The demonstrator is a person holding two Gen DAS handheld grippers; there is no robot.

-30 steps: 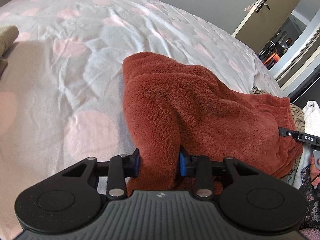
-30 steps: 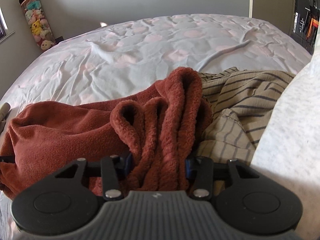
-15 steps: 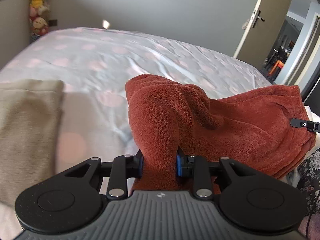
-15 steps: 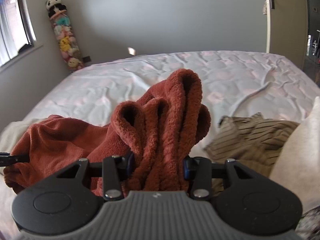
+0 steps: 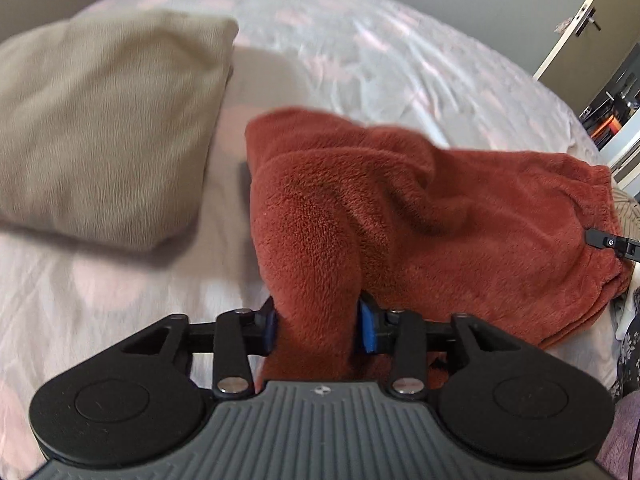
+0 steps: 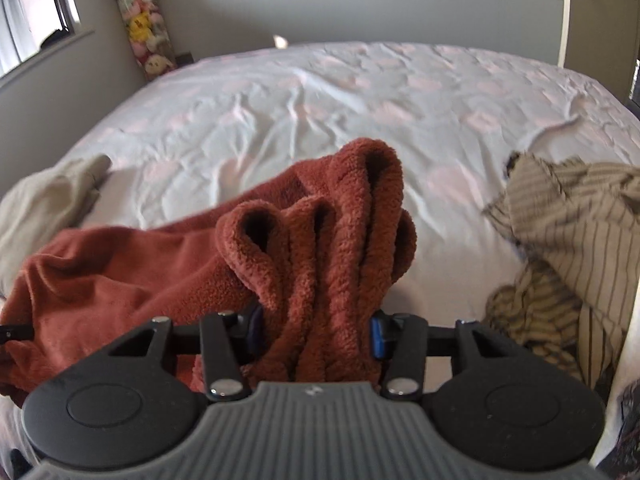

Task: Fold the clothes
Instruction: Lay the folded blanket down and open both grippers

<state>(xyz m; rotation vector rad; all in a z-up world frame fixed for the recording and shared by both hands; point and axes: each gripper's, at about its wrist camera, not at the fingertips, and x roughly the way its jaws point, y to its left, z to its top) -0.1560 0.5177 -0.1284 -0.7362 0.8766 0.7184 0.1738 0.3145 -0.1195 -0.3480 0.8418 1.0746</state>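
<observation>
A rust-red fleece garment hangs stretched between my two grippers above the bed. My left gripper is shut on one bunched end of it. My right gripper is shut on the other end, where thick folds stand up between the blue pads. The garment's body sags to the left in the right wrist view. The tip of the right gripper shows at the garment's far edge in the left wrist view.
A beige folded garment lies on the bed at the left, also seen in the right wrist view. A striped tan garment lies crumpled at the right. The bed sheet is white with pink dots. A door stands far right.
Both grippers have carried the red garment to the left across the bed. The beige garment has come closer in the left view. The striped garment has shifted to the right in the right view.
</observation>
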